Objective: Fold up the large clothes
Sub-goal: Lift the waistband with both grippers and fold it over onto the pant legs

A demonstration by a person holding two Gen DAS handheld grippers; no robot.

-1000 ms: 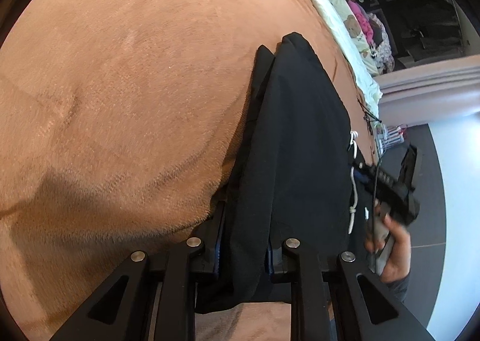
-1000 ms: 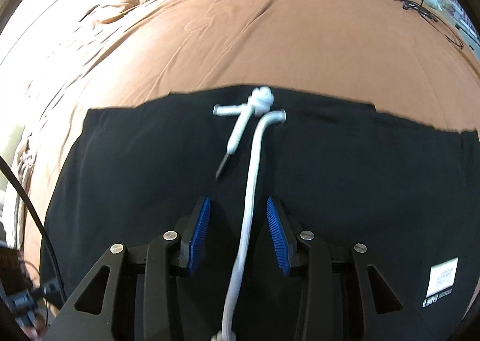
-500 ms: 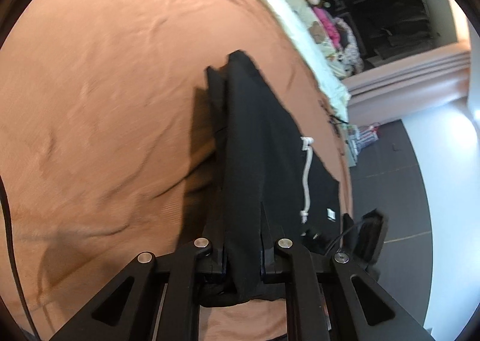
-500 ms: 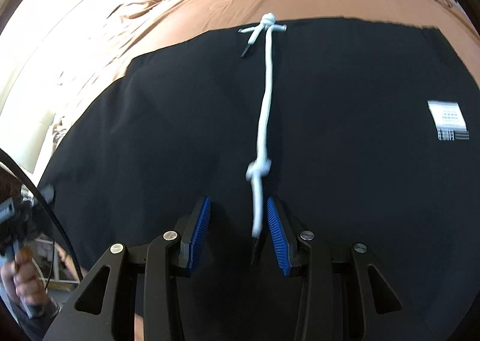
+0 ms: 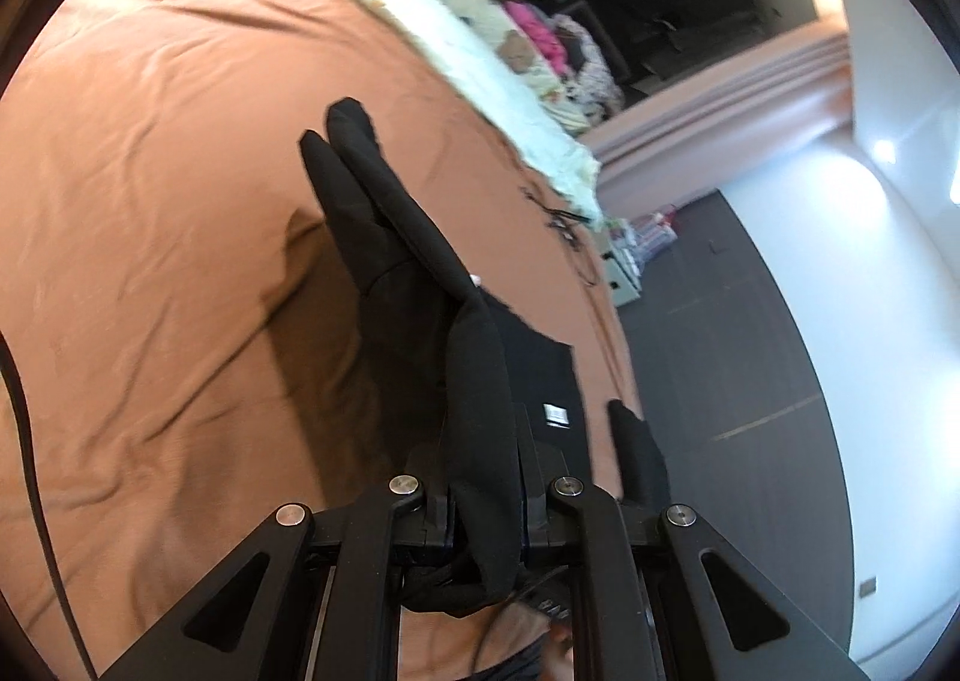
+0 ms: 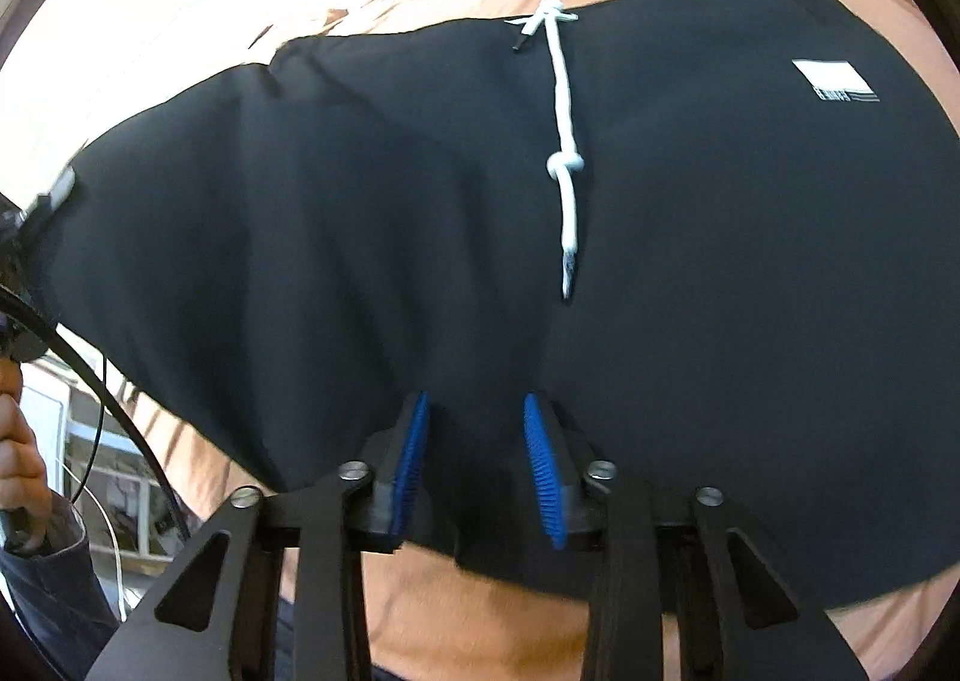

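Observation:
A black garment, shorts or trousers (image 6: 690,261) with a white drawstring (image 6: 564,141) and a white label (image 6: 834,80), lies on a brown bedspread (image 5: 156,153). My left gripper (image 5: 483,495) is shut on a folded edge of the garment (image 5: 420,285) and holds it lifted off the bed. My right gripper (image 6: 477,459) is open with blue pads (image 6: 543,471) on either side of the garment's near edge. The cloth lies between the jaws.
A white blanket (image 5: 480,63) and soft toys (image 5: 534,33) lie along the bed's far edge. A dark floor (image 5: 738,369) and a white wall lie to the right. A cable (image 5: 564,219) rests on the bedspread. The person's hand (image 6: 18,453) shows at the left.
My left gripper has lifted the garment's edge higher and swung it over. My right gripper has slid back along the cloth from the drawstring to the near edge.

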